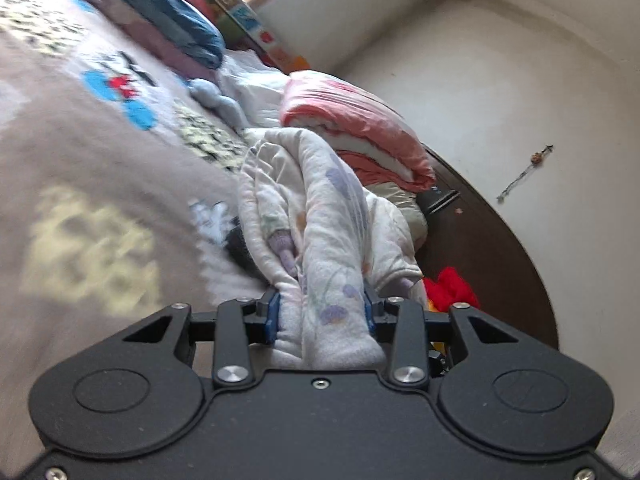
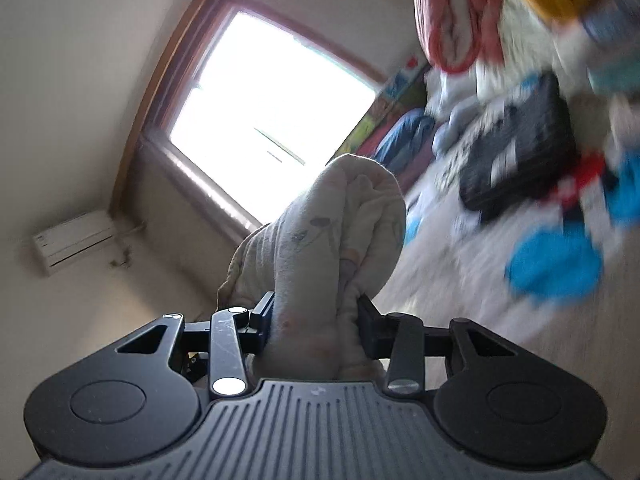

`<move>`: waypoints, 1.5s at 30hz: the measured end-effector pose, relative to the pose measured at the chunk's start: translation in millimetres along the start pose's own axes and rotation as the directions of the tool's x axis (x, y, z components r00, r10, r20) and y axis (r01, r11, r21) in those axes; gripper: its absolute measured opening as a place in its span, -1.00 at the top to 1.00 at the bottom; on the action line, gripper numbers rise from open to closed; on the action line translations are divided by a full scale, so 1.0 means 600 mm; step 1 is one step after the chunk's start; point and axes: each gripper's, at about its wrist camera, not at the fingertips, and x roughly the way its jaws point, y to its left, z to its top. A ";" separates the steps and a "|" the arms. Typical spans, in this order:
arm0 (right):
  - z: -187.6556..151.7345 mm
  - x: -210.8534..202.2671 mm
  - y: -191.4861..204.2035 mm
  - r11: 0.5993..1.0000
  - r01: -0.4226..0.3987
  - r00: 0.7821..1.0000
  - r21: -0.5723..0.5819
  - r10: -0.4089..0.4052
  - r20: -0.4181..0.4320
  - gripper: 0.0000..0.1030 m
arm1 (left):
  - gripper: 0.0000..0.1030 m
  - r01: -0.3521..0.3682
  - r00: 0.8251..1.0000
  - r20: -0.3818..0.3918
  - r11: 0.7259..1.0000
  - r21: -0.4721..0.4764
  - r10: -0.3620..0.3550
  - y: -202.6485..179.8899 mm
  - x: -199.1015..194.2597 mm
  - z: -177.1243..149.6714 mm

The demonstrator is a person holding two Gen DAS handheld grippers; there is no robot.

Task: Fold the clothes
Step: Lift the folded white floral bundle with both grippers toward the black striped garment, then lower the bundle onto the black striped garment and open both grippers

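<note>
Both tongs, left (image 1: 322,314) and right (image 2: 316,320), clamp the cream garment (image 1: 316,216) beside a pink quilt (image 1: 360,124).

The garment (image 1: 320,216) is cream-white fleece, scattered with pale lilac flowers and faint green stems. The bed cover (image 1: 80,168) is greyish-brown, printed with a bright blue, red and black cartoon figure and yellowish patches — all blurred. A folded quilt (image 1: 360,120) shows coral-pink over white. A pillow (image 1: 172,20) is dark teal-blue. The left hand-held gripper (image 1: 322,312) is matte black with blue pads (image 1: 273,314). The window frame (image 2: 180,52) is brown, against off-white walls (image 2: 72,80).
</note>
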 end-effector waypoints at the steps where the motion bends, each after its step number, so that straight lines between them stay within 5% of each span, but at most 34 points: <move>1: 0.019 0.016 -0.007 1.000 0.013 1.000 -0.013 -0.013 0.023 0.18 | 0.32 0.015 1.000 -0.009 1.000 0.003 -0.015 0.005 0.029 0.019; 11: 0.164 0.143 -0.078 0.976 0.188 0.959 -0.106 -0.160 0.233 0.18 | 0.32 0.148 0.987 -0.068 0.989 0.025 -0.146 0.036 0.256 0.120; 19: 0.198 0.177 -0.119 0.942 0.320 0.896 -0.105 -0.264 0.358 0.18 | 0.32 0.232 0.962 -0.160 0.971 0.063 -0.219 0.044 0.385 0.157; 21: 0.200 0.178 -0.136 0.937 0.340 0.882 -0.073 -0.291 0.372 0.16 | 0.32 0.192 0.963 -0.207 0.979 0.072 -0.174 0.055 0.426 0.151; 23: 0.200 0.185 -0.158 0.909 0.415 0.847 -0.035 -0.372 0.380 0.04 | 0.29 0.081 0.962 -0.268 0.992 0.097 -0.052 0.073 0.473 0.135; 25: 0.199 0.213 -0.188 0.807 0.590 0.761 -0.022 -0.547 0.348 -0.11 | 0.27 -0.052 0.946 -0.309 0.986 0.156 0.099 0.087 0.510 0.116; 27: 0.196 0.238 -0.212 0.692 0.721 0.670 -0.048 -0.676 0.307 -0.10 | 0.17 -0.074 0.948 -0.297 0.986 0.146 0.115 0.092 0.514 0.114; 29: 0.189 0.237 -0.206 0.685 0.723 0.672 -0.093 -0.666 0.323 -0.10 | 0.06 -0.055 0.957 -0.276 0.990 0.133 0.090 0.089 0.500 0.121; 36: 0.161 0.206 -0.130 0.627 0.731 0.668 -0.271 -0.575 0.472 -0.19 | 0.05 -0.107 0.985 -0.098 0.941 0.320 0.145 0.048 0.428 0.142; 39: 0.159 0.203 -0.098 0.577 0.712 0.693 -0.399 -0.488 0.531 -0.27 | 0.05 -0.080 0.992 -0.064 0.928 0.364 0.111 0.026 0.410 0.136; 43: 0.189 0.218 -0.091 0.567 0.666 0.746 -0.484 -0.495 0.446 -0.27 | -0.01 -0.054 0.991 -0.095 0.919 0.390 0.098 -0.003 0.386 0.123; 45: 0.209 0.222 -0.094 0.593 0.648 0.760 -0.478 -0.548 0.350 -0.29 | -0.50 -0.083 0.985 -0.103 0.899 0.429 0.140 -0.022 0.374 0.110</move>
